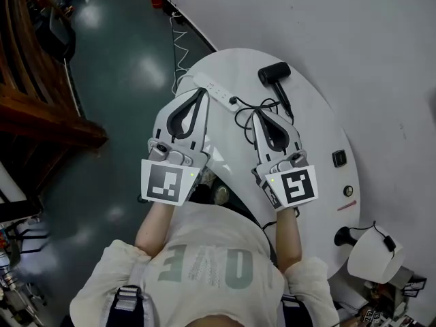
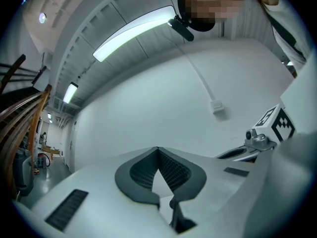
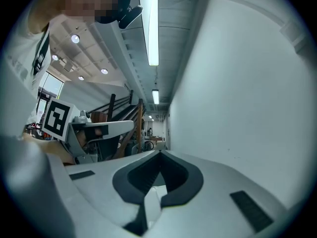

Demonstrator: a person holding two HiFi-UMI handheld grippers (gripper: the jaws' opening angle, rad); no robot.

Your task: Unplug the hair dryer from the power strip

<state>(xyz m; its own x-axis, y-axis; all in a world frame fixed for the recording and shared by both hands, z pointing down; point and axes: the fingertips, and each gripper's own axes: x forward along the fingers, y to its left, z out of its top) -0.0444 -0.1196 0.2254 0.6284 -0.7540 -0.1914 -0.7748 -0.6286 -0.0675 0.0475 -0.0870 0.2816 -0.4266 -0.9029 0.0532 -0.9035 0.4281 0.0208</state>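
- Hair dryer (image 1: 274, 74) lies on the white table (image 1: 313, 135), its black cord (image 1: 248, 114) looping to a plug (image 1: 234, 101) in the power strip (image 1: 212, 89).
- Both claws are pressed together, empty: left gripper (image 1: 199, 95) beside the strip, right gripper (image 1: 268, 116) over the cord.
- Plug looks small, rigid, likely tight; pinch its body, not the limp cord, and pin the light strip.

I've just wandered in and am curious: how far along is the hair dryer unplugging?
Done: nothing yet; the black plug still sits in the power strip, its cord running to the hair dryer on the white table. In hand: nothing; the left gripper and right gripper are both shut and empty, held above the table. Left: grip the plug and pull it out.
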